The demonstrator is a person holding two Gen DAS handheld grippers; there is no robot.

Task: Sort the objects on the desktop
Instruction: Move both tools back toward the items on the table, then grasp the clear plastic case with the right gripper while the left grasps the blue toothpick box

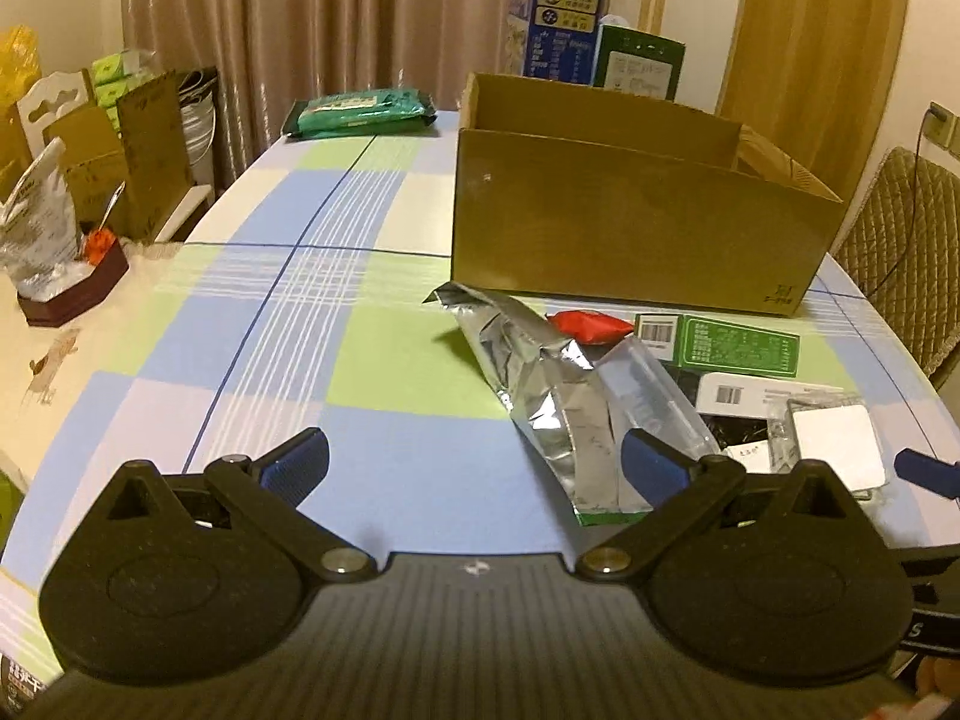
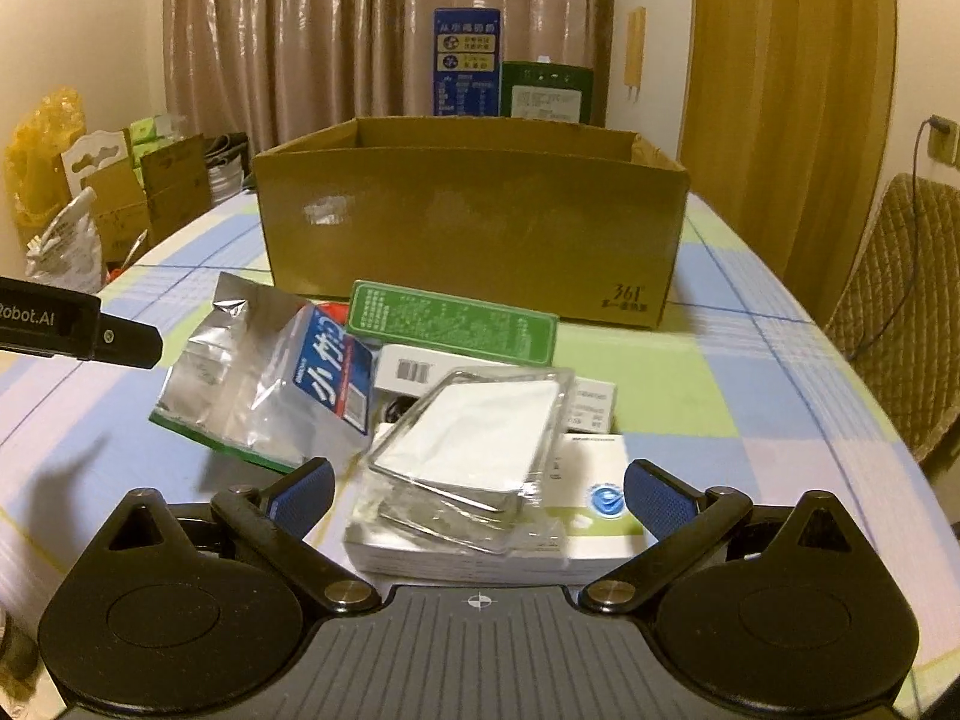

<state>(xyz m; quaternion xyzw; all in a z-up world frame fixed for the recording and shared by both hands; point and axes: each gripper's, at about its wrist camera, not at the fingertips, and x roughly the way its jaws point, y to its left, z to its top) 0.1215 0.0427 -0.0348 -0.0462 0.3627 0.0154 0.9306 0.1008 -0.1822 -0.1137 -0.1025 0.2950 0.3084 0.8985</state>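
The left tool [image 1: 474, 471] hung spread wide above the checked cloth of the desk [image 1: 240, 312], grasping nothing; its right blue pad sat in front of the crumpled foil pouch [image 1: 540, 372], and whether it touched the pouch could not be told. The right tool [image 2: 478, 495] was likewise released, its fingers flanking a clear plastic case [image 2: 480, 438] that lay tilted on top of a white box [image 2: 600, 516] without closing on either.

Only the left wrist view showed a small red packet [image 1: 585, 324] tucked between the pouch and the cardboard box [image 1: 630, 228], and a green wrapped pack [image 1: 360, 111] lying well apart at the far edge of the desk. A dark red tray [image 1: 72, 294] with crinkled bags stood off to the left side. Only the right wrist view showed the blue label [image 2: 330, 372] on the pouch and the printed mark low on the box's front right corner. Both views caught the flat green carton [image 2: 456, 324], which lay just before the box and leaned over a white barcoded box [image 2: 414, 369].

The objects were heaped on the desk in front of the open cardboard box; its inside was hidden. Behind it stood a tall blue carton [image 2: 467, 60] and a green one [image 2: 546, 93]. Brown curtains [image 2: 384, 30] covered the back wall, a wooden door [image 2: 792, 90] stood to the right, and a quilted chair [image 2: 900, 312] was beside the desk.
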